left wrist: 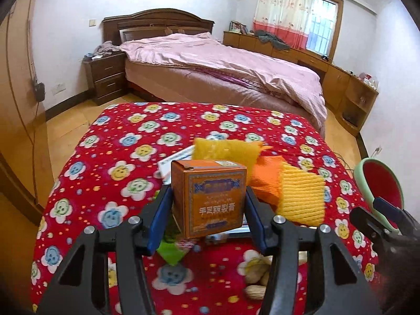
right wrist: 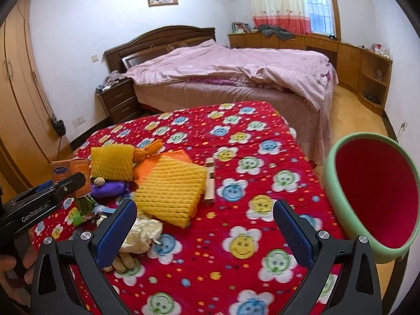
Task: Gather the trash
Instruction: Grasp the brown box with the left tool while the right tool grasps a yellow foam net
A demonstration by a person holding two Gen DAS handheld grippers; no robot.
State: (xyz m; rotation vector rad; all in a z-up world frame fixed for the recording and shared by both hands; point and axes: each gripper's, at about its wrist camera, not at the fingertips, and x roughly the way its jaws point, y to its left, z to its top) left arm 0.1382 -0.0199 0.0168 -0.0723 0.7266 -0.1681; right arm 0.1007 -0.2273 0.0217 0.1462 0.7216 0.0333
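My left gripper (left wrist: 208, 191) is shut on an orange cardboard box (left wrist: 212, 199), held upright a little above the red flowered cloth (left wrist: 126, 131). The same box (right wrist: 69, 169) shows at the left of the right wrist view, with the left gripper (right wrist: 76, 183) around it. My right gripper (right wrist: 205, 206) stands open over the cloth with nothing between its fingers. A bin with a green rim (right wrist: 330, 168) and a red inside hangs off the table's right side. Yellow foam nets (right wrist: 170, 189), an orange foam sleeve (right wrist: 155, 161), a purple wrapper (right wrist: 110, 187) and a crumpled pale wrapper (right wrist: 141, 233) lie on the cloth.
A small wooden block (right wrist: 210, 181) and peanuts (right wrist: 123, 262) also lie on the cloth. Beyond the table stand a bed with a pink cover (right wrist: 223, 63), a dark nightstand (right wrist: 118, 99), a wardrobe (right wrist: 18, 92) on the left and low cabinets (right wrist: 372, 73) on the right.
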